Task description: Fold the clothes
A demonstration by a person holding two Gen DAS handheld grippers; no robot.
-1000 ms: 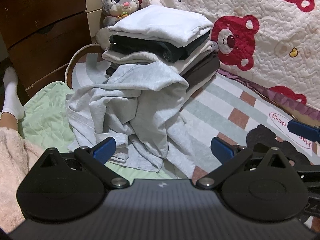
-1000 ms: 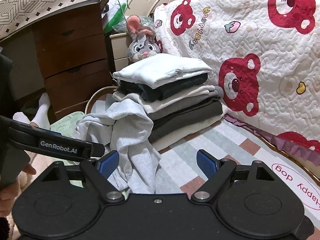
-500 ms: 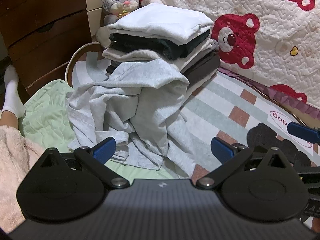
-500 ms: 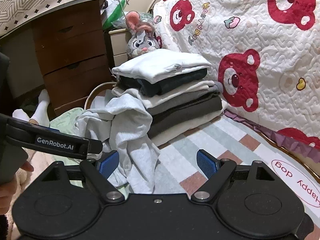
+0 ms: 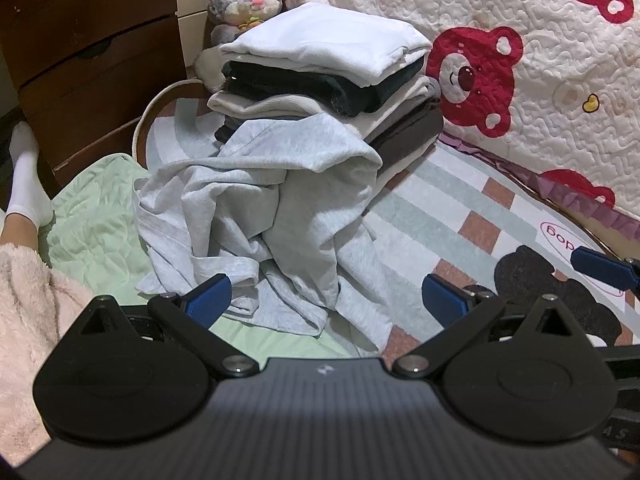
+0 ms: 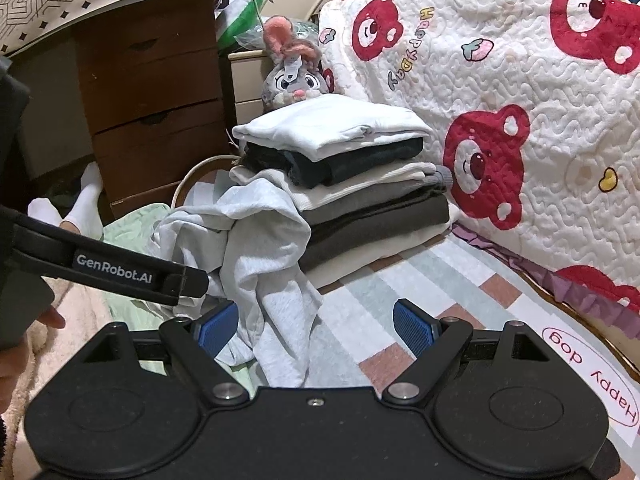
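Item: grey garment (image 5: 264, 216), crumpled heap on floor mat (image 5: 452, 208), leaning vs. folded stack (image 5: 328, 80) at far side.
Left claw (image 5: 326, 300): spread, empty; heap dead ahead, near edge between tips.
Right claw (image 6: 316, 326): spread, empty; heap ahead-left.
Long axis: can't tell. Left claw looks nearer.

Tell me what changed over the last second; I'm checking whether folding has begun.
Not yet. Both claws, left and right, eased a little closer to the crumpled grey garment, staying open and holding nothing. The garment lies as before against the folded stack, which is unchanged too.
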